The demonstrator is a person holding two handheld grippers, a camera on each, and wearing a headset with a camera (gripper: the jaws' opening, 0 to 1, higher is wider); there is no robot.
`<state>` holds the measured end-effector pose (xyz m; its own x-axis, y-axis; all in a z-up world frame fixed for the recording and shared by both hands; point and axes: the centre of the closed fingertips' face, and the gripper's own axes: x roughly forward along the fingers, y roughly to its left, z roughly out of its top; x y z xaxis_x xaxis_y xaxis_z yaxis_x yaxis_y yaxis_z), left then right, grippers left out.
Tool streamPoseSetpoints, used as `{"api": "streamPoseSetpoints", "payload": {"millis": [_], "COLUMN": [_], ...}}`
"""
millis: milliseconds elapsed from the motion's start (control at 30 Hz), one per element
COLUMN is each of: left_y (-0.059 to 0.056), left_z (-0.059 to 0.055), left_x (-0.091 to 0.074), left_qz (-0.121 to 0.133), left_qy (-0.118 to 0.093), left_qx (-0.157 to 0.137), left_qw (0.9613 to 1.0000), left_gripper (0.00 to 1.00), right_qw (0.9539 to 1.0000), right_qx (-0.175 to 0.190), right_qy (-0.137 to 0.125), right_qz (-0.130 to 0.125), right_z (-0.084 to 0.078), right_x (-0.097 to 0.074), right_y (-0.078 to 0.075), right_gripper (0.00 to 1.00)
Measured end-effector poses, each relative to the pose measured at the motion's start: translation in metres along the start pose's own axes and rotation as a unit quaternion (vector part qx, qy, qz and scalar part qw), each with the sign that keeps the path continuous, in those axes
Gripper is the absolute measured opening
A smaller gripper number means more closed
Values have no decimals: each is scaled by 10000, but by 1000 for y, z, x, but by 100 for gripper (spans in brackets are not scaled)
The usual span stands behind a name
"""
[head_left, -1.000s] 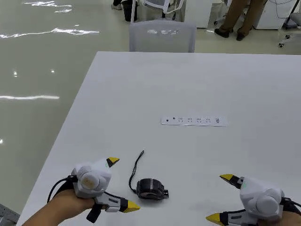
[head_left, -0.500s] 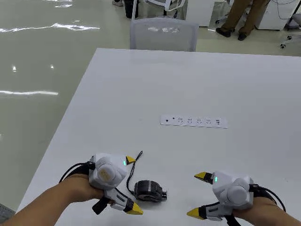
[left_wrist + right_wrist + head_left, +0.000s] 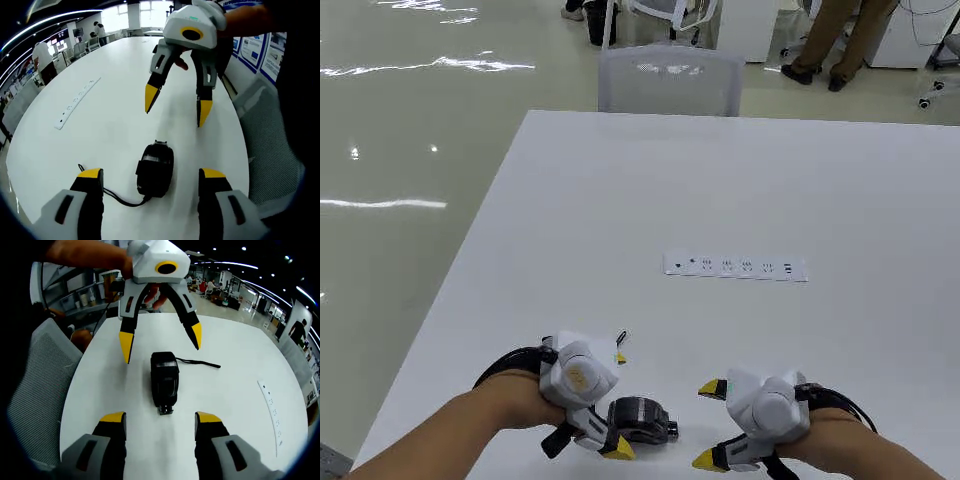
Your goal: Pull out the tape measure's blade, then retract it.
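Black tape measure (image 3: 642,420) lies on the white surface (image 3: 720,180) near its 6 o'clock edge, blade in. Left gripper (image 3: 619,405) is at its 9 o'clock and right gripper (image 3: 707,424) at its 3 o'clock. Both sets of fingers are spread wide and empty. Case is likely rigid, smooth and a bit hefty, so clamp across the body. End hook (image 3: 166,411) faces the right gripper. Pinch there; the springy blade may snap back.

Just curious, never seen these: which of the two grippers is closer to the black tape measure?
The left gripper: its open jaws reach either side of the tape measure, while those of the right gripper stop short of it.
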<state>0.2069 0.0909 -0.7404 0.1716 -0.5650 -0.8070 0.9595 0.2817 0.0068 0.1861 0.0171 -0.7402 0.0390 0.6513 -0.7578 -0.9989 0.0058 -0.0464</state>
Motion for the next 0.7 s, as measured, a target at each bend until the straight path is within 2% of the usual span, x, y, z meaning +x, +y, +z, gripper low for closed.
{"api": "streamPoseSetpoints", "payload": {"millis": [133,300,367,467,567,600,633,667,700], "left_y": [-4,-9,-10,-11,-11,-11,-12,-10,-7], "left_z": [-3,1,1,-2,-1,-2,-4,-6,-9], "left_x": [11,20,25,29,33,35,37,39,40], "left_qz": [-72,-139,-160,-184,-185,-172,-151,-98,21], "left_qy": [76,93,132,256,249,266,299,355,424], "left_qx": [49,90,138,312,262,260,287,366,485], "left_qw": [9999,9998,9997,9990,9992,9992,9990,9987,9979], "left_gripper": [70,65,62,52,52,51,50,48,40], "right_qw": [9999,9994,9992,9989,9981,9979,9978,9975,9973], "right_qx": [11,39,60,56,133,201,125,91,84], "right_qy": [61,199,228,304,373,371,447,505,530], "right_qz": [118,280,309,355,462,494,483,484,510], "right_z": [-2,-3,0,-8,-10,-12,-18,-19,-18], "right_x": [11,26,31,39,43,46,52,50,48], "right_y": [-1,4,5,-1,0,-2,-4,-4,-2], "right_gripper": [49,42,41,40,37,36,36,36,36]}}
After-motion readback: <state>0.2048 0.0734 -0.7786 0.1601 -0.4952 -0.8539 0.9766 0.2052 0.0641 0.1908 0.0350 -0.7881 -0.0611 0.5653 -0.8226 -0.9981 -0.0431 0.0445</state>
